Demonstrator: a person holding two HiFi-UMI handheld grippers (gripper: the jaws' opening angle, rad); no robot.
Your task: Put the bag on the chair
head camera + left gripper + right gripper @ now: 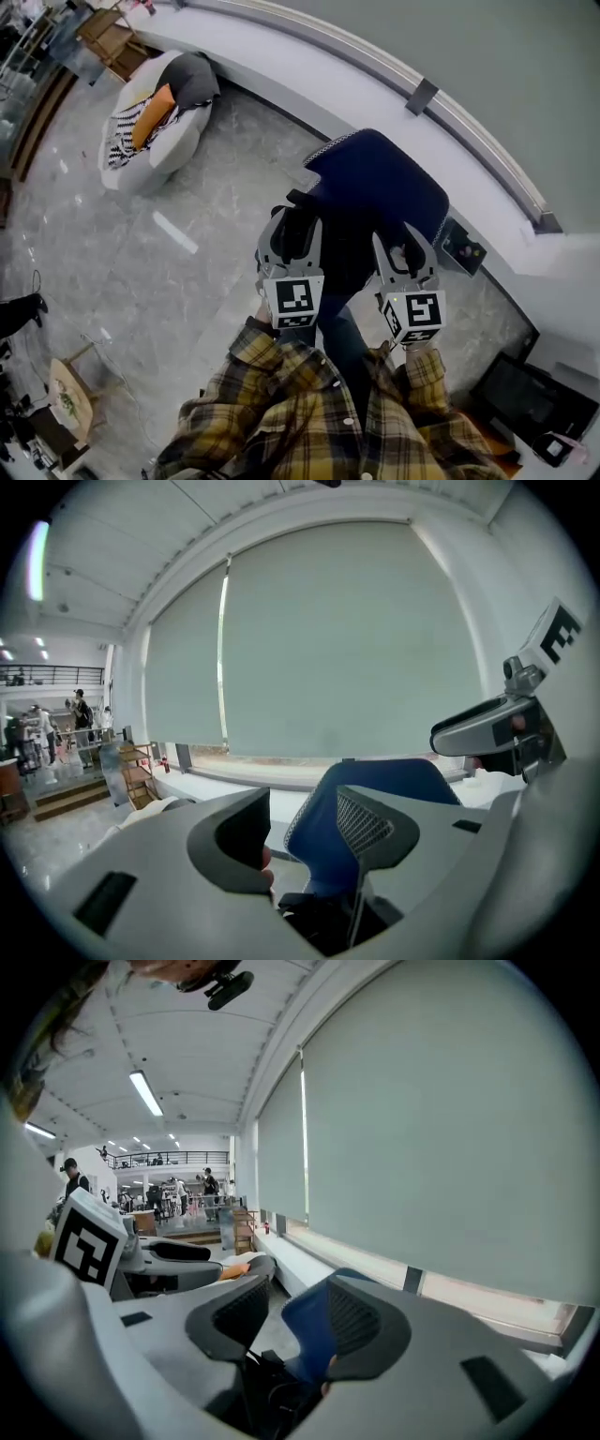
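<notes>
Bag (339, 253): black, soft, straps loose on top. It seems to lie on the seat of the chair (380, 183), just in front of the blue backrest; the seat edge is hidden under it, so how well it is centred cannot be told

Left hand-held gripper (305, 808): jaws apart, nothing pressed between the pads; only the backrest and the dark bag show through the gap. It hangs above the bag, not touching it

Right hand-held gripper (298, 1302): jaws also apart and empty, over the bag's other side, level with the left one

Judgement: placement looks done, both grips released

Surroundings: marble floor (122, 253), pale beanbag seat with an orange cushion (155, 117) well apart to the left, window ledge (309, 70) behind the chair

Risks:
- a loose strap could catch on an open jaw and drag the bag off
- a limp bag near the seat front may slump and slide to the floor
- the chair may swivel or roll if a gripper or knee knocks it, tipping the load
</notes>
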